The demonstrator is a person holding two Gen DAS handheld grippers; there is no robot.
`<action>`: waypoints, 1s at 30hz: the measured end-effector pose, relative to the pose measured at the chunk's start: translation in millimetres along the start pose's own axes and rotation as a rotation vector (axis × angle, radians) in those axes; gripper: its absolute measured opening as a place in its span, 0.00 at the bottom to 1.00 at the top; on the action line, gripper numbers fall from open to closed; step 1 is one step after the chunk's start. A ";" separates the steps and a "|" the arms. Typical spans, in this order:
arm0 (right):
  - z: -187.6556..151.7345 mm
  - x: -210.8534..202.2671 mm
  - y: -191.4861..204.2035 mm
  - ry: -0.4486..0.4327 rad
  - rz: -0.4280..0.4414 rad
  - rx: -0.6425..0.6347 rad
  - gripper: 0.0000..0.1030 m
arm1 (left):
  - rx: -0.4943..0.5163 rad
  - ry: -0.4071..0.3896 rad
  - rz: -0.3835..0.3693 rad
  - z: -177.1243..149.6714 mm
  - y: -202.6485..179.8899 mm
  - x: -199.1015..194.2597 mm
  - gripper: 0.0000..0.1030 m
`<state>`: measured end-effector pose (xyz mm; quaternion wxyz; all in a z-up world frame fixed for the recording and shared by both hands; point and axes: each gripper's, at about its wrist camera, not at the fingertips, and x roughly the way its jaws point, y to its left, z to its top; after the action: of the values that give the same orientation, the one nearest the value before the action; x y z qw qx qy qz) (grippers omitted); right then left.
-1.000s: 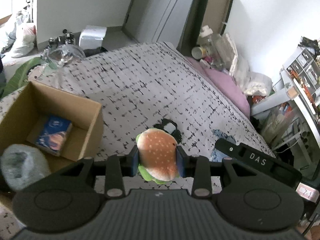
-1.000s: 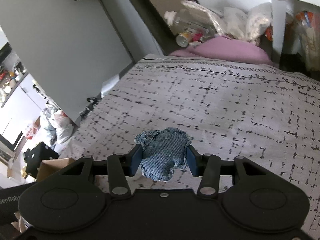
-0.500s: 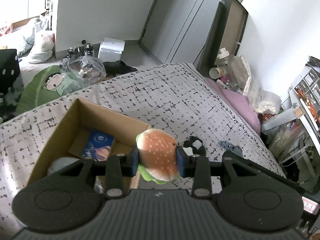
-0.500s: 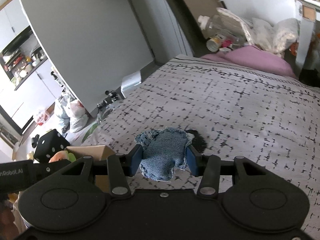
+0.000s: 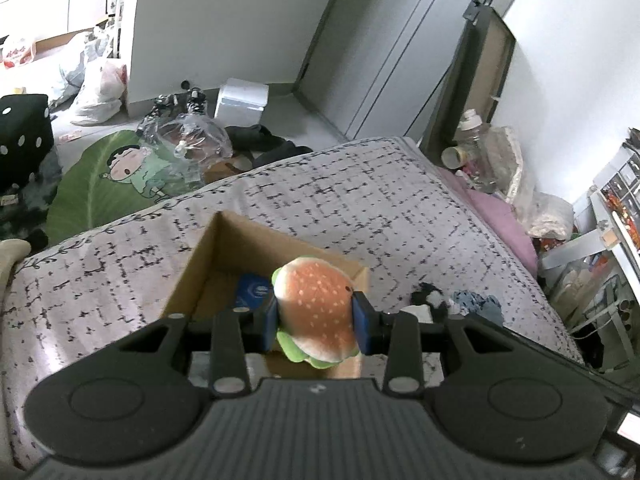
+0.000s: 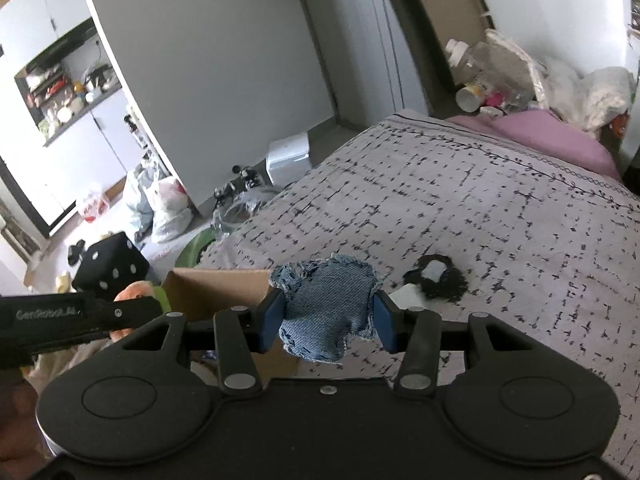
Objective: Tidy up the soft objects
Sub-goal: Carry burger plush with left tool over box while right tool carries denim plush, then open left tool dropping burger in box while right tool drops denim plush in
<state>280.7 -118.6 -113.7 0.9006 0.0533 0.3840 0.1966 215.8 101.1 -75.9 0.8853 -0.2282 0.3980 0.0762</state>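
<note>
My left gripper (image 5: pixel 316 322) is shut on a plush hamburger (image 5: pixel 314 306) and holds it above the open cardboard box (image 5: pixel 208 256) on the bed. A blue packet (image 5: pixel 250 290) lies inside the box. My right gripper (image 6: pixel 328 326) is shut on a blue denim soft piece (image 6: pixel 326 308), held near the box's right side (image 6: pixel 212 288). The hamburger (image 6: pixel 134 294) and the left gripper body also show at the left of the right wrist view. A black fuzzy item with a white patch (image 6: pixel 436 276) lies on the bed (image 6: pixel 480 208).
The patterned bedspread (image 5: pixel 340 208) stretches beyond the box. A purple pillow (image 5: pixel 500 220) lies at the bed's far end. Bags, a black dice cushion (image 5: pixel 24 136), a green mat and a white box (image 5: pixel 242 100) clutter the floor to the left.
Both grippers have moved left, toward the cardboard box, each still holding its object. The hamburger now hangs over the box and the denim piece is beside it.
</note>
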 end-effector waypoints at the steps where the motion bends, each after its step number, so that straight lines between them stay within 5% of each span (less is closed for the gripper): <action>1: -1.3 2.0 4.8 0.003 -0.002 -0.012 0.46 | -0.002 0.003 0.003 0.4 4.1 1.7 0.36; 17: -6.6 19.3 43.1 -0.026 0.041 -0.067 0.46 | -0.015 0.077 0.050 8.1 44.1 39.6 0.39; 30: -7.4 26.5 65.2 -0.027 0.134 -0.119 0.54 | -0.013 0.075 0.063 19.8 48.2 26.4 0.62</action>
<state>271.6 -48.7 -120.5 0.8921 0.0279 0.3551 0.2780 231.6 151.7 -100.6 0.8655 -0.2240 0.4372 0.0979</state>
